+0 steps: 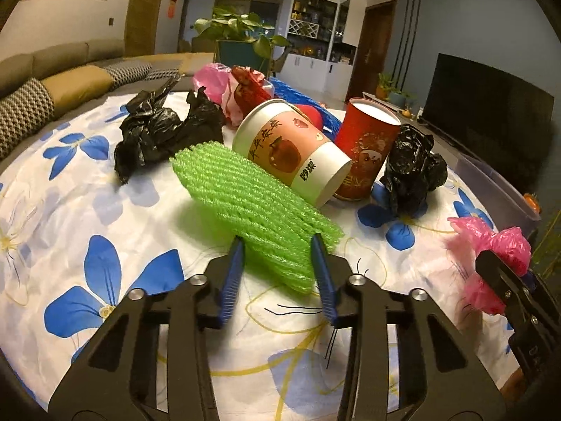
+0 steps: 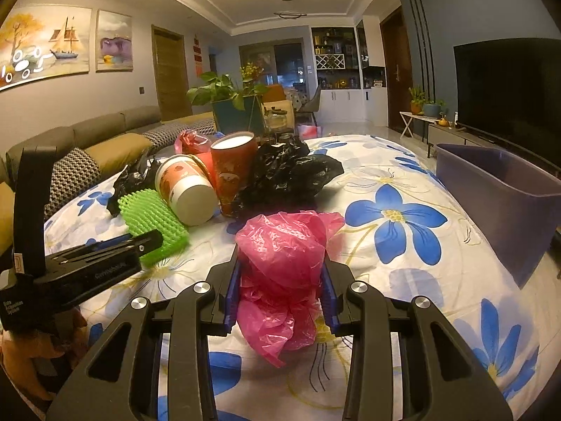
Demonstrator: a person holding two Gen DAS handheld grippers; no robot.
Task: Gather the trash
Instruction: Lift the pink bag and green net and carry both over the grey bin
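From the left wrist, the left gripper [image 1: 277, 245] has its blue pads against both sides of the green foam net [image 1: 252, 203], pinching its near end on the flowered cloth [image 1: 105, 210]; just beyond, a tipped white cup [image 1: 291, 151] bears Chinese characters (too small for me to read). From the right wrist, the right gripper [image 2: 280, 263] clamps a crumpled pink plastic bag [image 2: 284, 266], a purple bin [image 2: 501, 196] at the cloth's right edge, partly cut off.

We see a green foam net [image 1: 245, 203], a pink bag [image 2: 284, 266], black bags [image 1: 154, 133], a red cup [image 1: 368, 151], and blue flowers on the white cloth [image 1: 87, 217].
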